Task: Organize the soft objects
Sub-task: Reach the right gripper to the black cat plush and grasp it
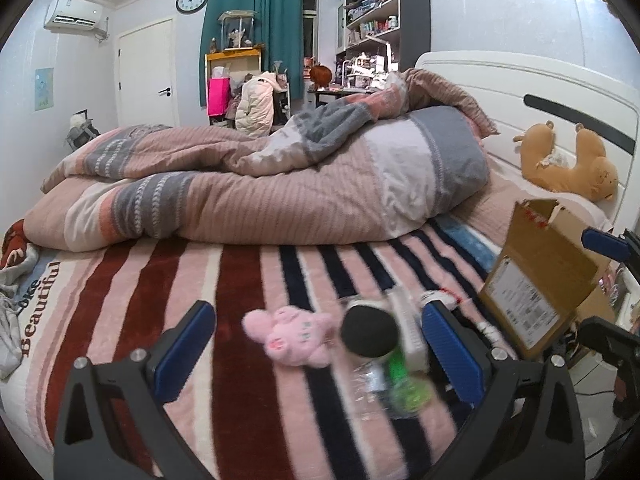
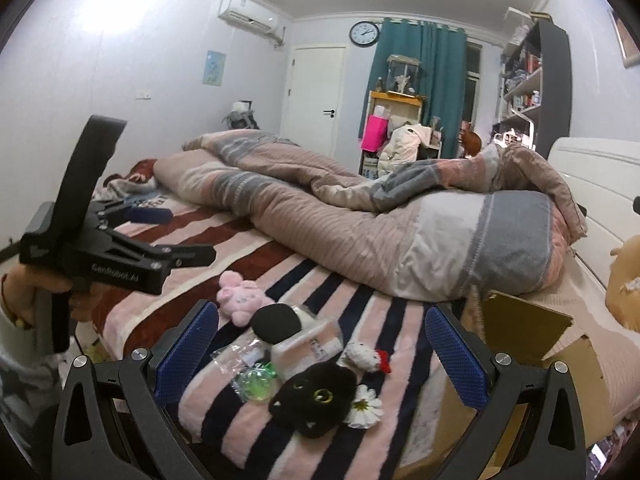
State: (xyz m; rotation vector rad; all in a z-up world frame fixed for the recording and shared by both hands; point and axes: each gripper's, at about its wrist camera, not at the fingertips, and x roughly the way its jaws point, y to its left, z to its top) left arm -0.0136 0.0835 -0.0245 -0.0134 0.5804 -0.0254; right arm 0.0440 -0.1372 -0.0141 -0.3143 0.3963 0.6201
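Note:
A pink plush pig (image 1: 290, 336) (image 2: 239, 296) lies on the striped blanket. Next to it sit a round black pad (image 1: 370, 330) (image 2: 277, 323), a tissue packet (image 2: 310, 344), a green toy in clear wrap (image 1: 404, 384) (image 2: 254, 380), a small white-and-red plush (image 2: 368, 358), a black cat plush (image 2: 316, 398) and a white daisy (image 2: 364, 410). My left gripper (image 1: 316, 352) is open above the pig and pad; it also shows in the right wrist view (image 2: 160, 236). My right gripper (image 2: 320, 354) is open over the pile. An open cardboard box (image 1: 548, 280) (image 2: 532, 332) stands to the right.
A rumpled pink-and-grey duvet (image 1: 260, 184) (image 2: 360, 232) lies across the bed behind the toys. A brown teddy bear (image 1: 568, 160) leans on the white headboard (image 1: 520, 80). Grey clothes (image 1: 8, 320) lie at the blanket's left edge.

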